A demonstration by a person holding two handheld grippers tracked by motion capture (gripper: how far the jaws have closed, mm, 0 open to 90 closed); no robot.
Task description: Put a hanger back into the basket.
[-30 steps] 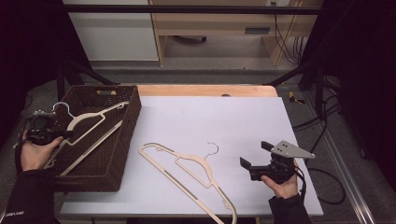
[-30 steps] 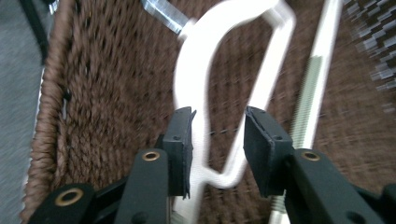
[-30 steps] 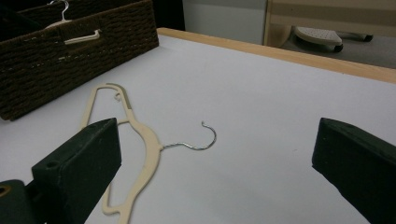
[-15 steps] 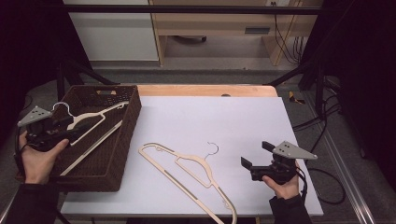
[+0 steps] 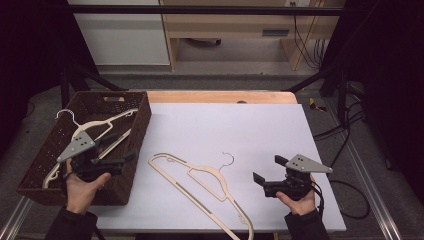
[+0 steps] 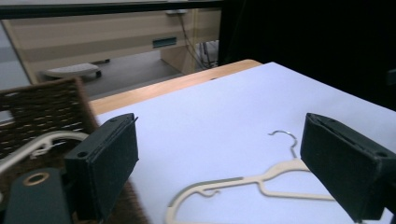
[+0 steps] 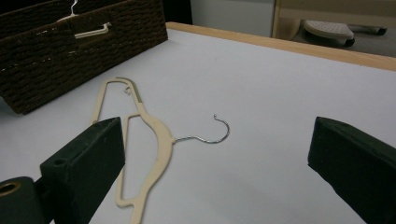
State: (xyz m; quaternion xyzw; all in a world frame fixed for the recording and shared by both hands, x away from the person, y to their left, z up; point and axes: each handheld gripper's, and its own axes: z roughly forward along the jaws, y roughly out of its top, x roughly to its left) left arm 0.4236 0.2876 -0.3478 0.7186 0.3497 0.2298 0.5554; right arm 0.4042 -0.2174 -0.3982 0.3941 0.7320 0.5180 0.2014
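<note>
Beside the basket (image 5: 30, 172), hanger (image 5: 200, 180): light, stiff, slippery; grip its neck; left gripper (image 5: 131, 157), jaws just opening, spread empty

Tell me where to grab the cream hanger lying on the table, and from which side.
Grip the hanger at its neck, where the metal hook meets the body. It lies flat, so come from above with the jaws across the narrow neck. The left hand-held gripper, jaws just opened and empty, already points toward it.
</note>
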